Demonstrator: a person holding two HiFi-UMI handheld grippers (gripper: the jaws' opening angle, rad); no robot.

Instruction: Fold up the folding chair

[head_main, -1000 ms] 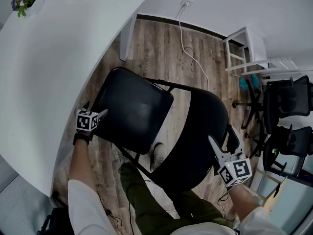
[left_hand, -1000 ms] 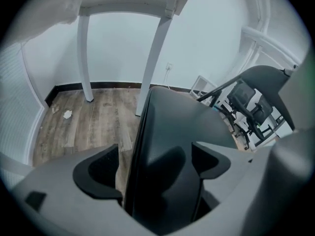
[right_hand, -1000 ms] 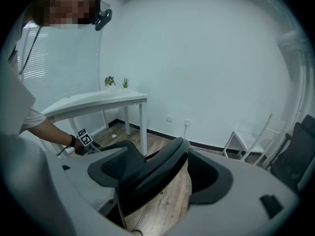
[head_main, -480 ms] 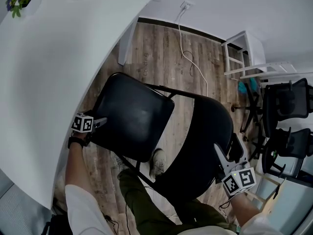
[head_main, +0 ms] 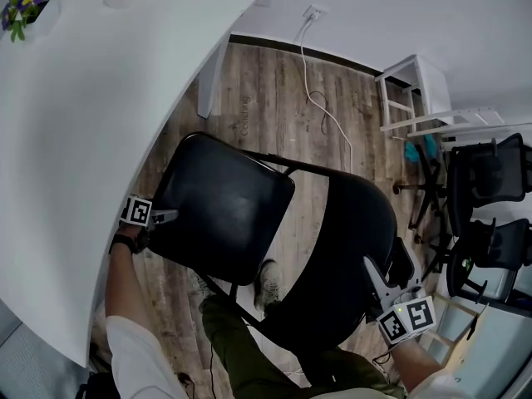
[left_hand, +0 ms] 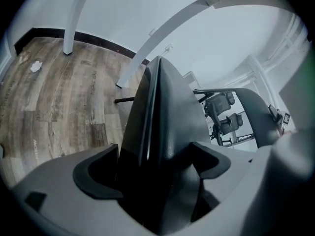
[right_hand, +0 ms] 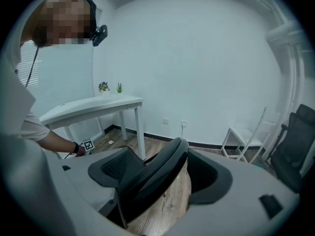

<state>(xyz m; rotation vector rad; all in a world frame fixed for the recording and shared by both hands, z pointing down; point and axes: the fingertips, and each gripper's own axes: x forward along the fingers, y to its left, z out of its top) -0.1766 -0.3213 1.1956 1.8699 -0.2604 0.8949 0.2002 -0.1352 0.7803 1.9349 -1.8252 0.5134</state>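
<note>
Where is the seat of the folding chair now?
In the head view, the seat lies left of centre, beside the white table's edge, with the left gripper clamped on its left rim and the backrest to its right.

Overhead plus close-ups, same chair (head_main: 226, 208)

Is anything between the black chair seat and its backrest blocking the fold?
Nothing lies between the black padded seat and the curved black backrest; only the person's shoe shows on the wooden floor below the gap.
</note>
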